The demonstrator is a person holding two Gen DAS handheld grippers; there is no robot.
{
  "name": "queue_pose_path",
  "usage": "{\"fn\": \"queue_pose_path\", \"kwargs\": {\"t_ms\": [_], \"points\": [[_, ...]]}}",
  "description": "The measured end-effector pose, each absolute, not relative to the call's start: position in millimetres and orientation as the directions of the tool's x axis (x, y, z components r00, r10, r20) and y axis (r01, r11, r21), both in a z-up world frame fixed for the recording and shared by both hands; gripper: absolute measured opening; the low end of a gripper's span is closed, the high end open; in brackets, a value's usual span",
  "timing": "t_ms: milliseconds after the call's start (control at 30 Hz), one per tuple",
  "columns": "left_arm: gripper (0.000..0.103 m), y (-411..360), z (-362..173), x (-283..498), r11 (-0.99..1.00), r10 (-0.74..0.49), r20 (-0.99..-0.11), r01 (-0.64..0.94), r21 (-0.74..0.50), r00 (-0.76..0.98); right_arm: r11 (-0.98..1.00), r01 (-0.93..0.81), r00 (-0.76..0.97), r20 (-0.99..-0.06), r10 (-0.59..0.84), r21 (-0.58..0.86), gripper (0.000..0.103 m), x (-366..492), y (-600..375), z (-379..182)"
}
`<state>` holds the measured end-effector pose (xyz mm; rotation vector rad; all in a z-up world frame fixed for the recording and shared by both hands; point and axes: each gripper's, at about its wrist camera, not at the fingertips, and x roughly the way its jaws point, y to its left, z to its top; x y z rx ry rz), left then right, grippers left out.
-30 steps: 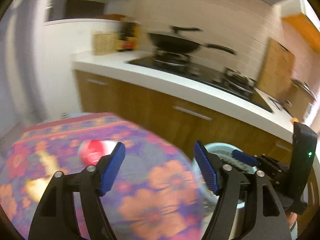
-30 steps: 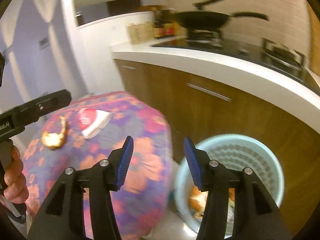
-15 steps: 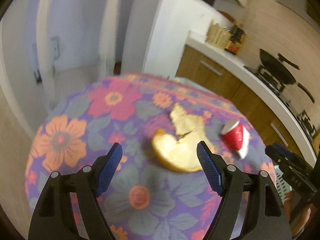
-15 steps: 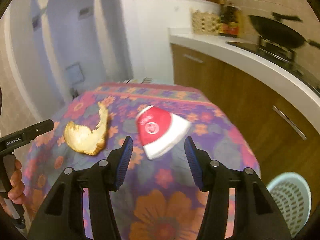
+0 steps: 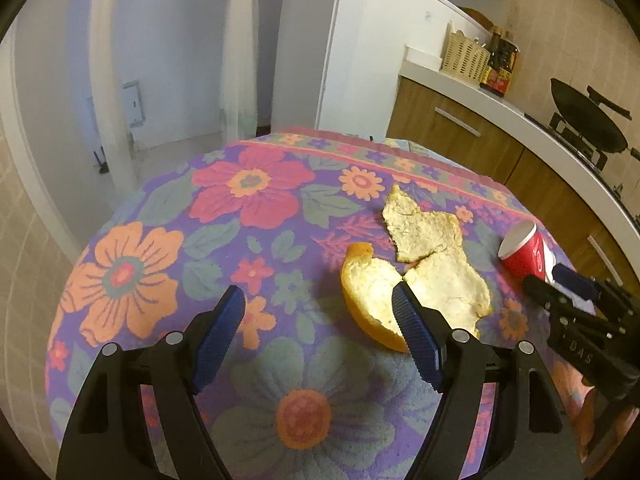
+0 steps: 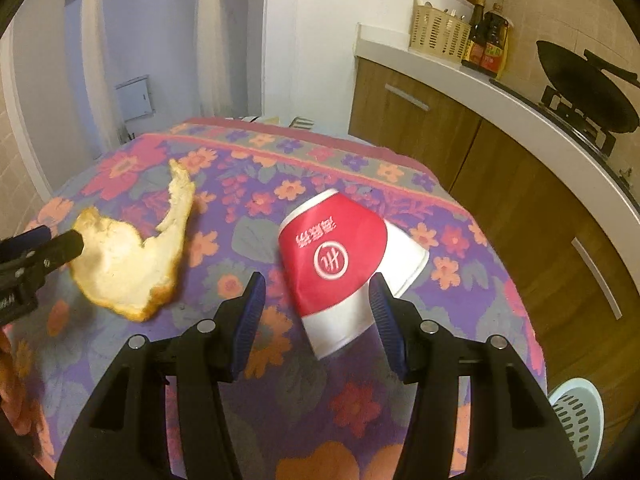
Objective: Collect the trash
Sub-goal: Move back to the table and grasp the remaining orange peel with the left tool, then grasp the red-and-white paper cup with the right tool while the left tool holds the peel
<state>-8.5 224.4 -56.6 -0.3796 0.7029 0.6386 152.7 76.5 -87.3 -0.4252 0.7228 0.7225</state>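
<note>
A large piece of orange peel (image 5: pixel 416 276) lies on the flowered tablecloth (image 5: pixel 160 264); it also shows in the right wrist view (image 6: pixel 132 256). A crushed red and white paper cup (image 6: pixel 344 264) lies on its side to the right of the peel, and shows in the left wrist view (image 5: pixel 524 250). My left gripper (image 5: pixel 320 320) is open and empty, low over the cloth, its right finger at the peel's near edge. My right gripper (image 6: pixel 316 308) is open, its fingers on either side of the cup's lower end.
A pale blue slotted trash basket (image 6: pixel 580 420) stands on the floor at the table's right side. Wooden cabinets and a white counter (image 6: pixel 520 96) with a wok (image 6: pixel 588 92) run along the right. A doorway lies beyond the table's far left edge.
Both grippers swung left from the basket and cabinets to the table, then closed in: the left toward the peel, the right toward the cup. Both stayed open.
</note>
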Motion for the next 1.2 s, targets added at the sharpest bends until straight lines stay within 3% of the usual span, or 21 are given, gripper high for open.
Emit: {"fn": "queue_pose_path", "kwargs": {"t_ms": [333, 433, 600, 733, 800, 933, 967, 1000, 1200], "points": [[0.072, 217, -63, -2, 0.758, 0.419, -0.701, -0.647, -0.081, 0.578, 0.684, -0.712, 0.536, -0.752, 0.384, -0.158, 0.055, 163, 89, -96], [0.064, 214, -66, 3, 0.775, 0.387, -0.723, -0.627, -0.081, 0.572, 0.691, -0.704, 0.542, -0.752, 0.376, -0.163, 0.054, 164, 89, -97], [0.033, 218, -75, 9, 0.786, 0.286, -0.756, -0.595, -0.167, 0.589, 0.71, -0.689, 0.559, -0.732, 0.39, -0.148, 0.035, 163, 83, -93], [0.021, 211, -76, 15, 0.798, 0.301, -0.757, -0.588, -0.134, 0.58, 0.712, -0.684, 0.576, -0.716, 0.394, -0.159, 0.03, 159, 82, -91], [0.01, 210, -76, 14, 0.795, 0.319, -0.751, -0.595, -0.12, 0.578, 0.716, -0.682, 0.577, -0.71, 0.405, -0.146, 0.028, 159, 79, -90], [0.004, 216, -75, 9, 0.791, 0.288, -0.737, -0.585, -0.177, 0.611, 0.722, -0.683, 0.574, -0.693, 0.436, -0.112, 0.018, 158, 71, -85], [0.004, 217, -74, 8, 0.791, 0.283, -0.733, -0.583, -0.186, 0.618, 0.719, -0.688, 0.567, -0.69, 0.449, -0.097, 0.005, 158, 69, -84], [0.004, 217, -73, 6, 0.793, 0.282, -0.722, -0.577, -0.195, 0.632, 0.715, -0.694, 0.557, -0.691, 0.46, -0.083, 0.0, 158, 67, -84], [0.004, 208, -67, 2, 0.813, 0.31, -0.685, -0.557, -0.167, 0.659, 0.691, -0.721, 0.479, -0.683, 0.552, 0.052, 0.0, 164, 48, -77]]}}
